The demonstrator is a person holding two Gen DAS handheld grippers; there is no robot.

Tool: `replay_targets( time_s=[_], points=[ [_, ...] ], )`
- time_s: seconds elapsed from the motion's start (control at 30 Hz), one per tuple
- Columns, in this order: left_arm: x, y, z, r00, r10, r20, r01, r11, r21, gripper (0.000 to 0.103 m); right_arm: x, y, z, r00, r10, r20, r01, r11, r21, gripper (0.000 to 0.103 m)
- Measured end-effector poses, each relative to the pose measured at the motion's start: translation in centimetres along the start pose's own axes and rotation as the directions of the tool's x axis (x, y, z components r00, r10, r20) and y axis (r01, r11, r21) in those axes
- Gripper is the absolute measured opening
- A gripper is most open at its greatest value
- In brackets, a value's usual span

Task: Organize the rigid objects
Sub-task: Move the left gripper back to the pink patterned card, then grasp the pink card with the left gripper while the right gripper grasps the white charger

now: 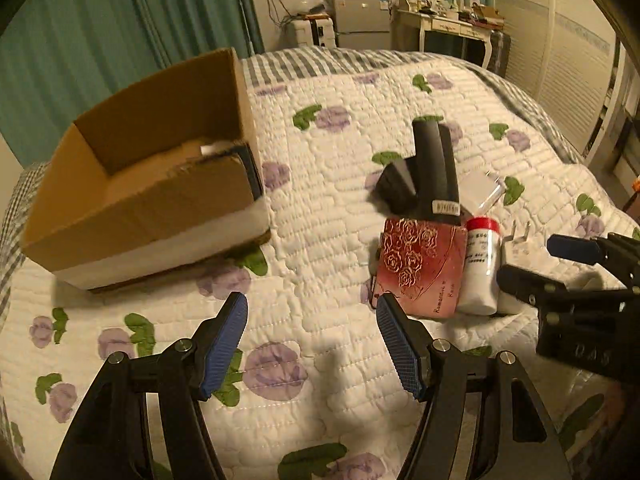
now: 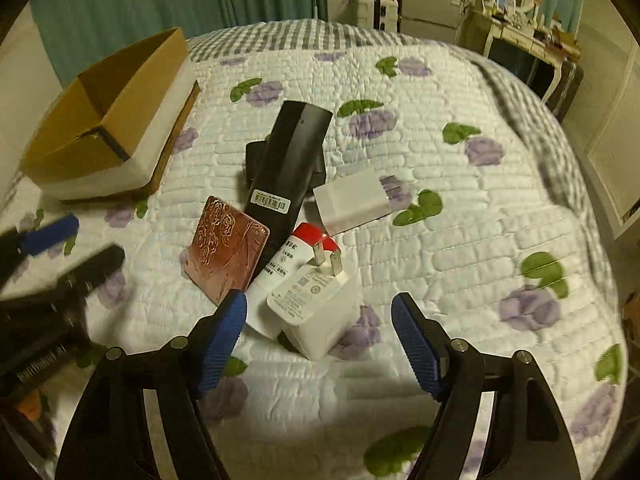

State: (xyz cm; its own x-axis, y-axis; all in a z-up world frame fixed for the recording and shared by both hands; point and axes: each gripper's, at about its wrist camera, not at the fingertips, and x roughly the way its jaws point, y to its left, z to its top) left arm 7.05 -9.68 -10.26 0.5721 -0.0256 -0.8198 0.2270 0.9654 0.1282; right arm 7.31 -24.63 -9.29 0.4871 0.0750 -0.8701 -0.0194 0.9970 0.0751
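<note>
A pile of objects lies on the quilted bed: a red rose-patterned case [image 1: 422, 266] [image 2: 226, 254], a white bottle with a red cap [image 1: 482, 266] [image 2: 286, 264], a white plug charger [image 2: 320, 308], a long black device [image 1: 436, 170] [image 2: 288, 164] and a white box [image 2: 352, 200]. An open cardboard box [image 1: 148, 180] [image 2: 108, 120] stands at the left. My left gripper [image 1: 312, 344] is open above the quilt, left of the red case. My right gripper [image 2: 320, 340] is open, its fingers on either side of the charger without touching it; it also shows in the left wrist view [image 1: 548, 264].
The quilt [image 1: 320, 208] covers the bed, with a checked blanket at its far edge. Teal curtains [image 1: 120, 32] hang behind the box. A fridge and a white dresser [image 1: 452, 24] stand at the far wall. White closet doors are at the right.
</note>
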Motion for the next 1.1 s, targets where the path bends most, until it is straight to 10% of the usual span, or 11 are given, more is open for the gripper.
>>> replay_targets(
  time_s=[0.47,1.1],
  points=[
    [1.5,-1.7,-0.1,0.997,-0.074,-0.030,0.075,0.996,0.047,0.070,-0.5,-1.0,0.5,0.999,0.004,0.051,-0.007,0.998,0.059,0.031],
    [6.2,-7.1,2.4,0.983,-0.162,-0.081,0.169,0.981,0.093,0.071,-0.1,-2.7,1.0,0.996,-0.052,0.065,0.045,0.993,0.110,0.029]
  ],
)
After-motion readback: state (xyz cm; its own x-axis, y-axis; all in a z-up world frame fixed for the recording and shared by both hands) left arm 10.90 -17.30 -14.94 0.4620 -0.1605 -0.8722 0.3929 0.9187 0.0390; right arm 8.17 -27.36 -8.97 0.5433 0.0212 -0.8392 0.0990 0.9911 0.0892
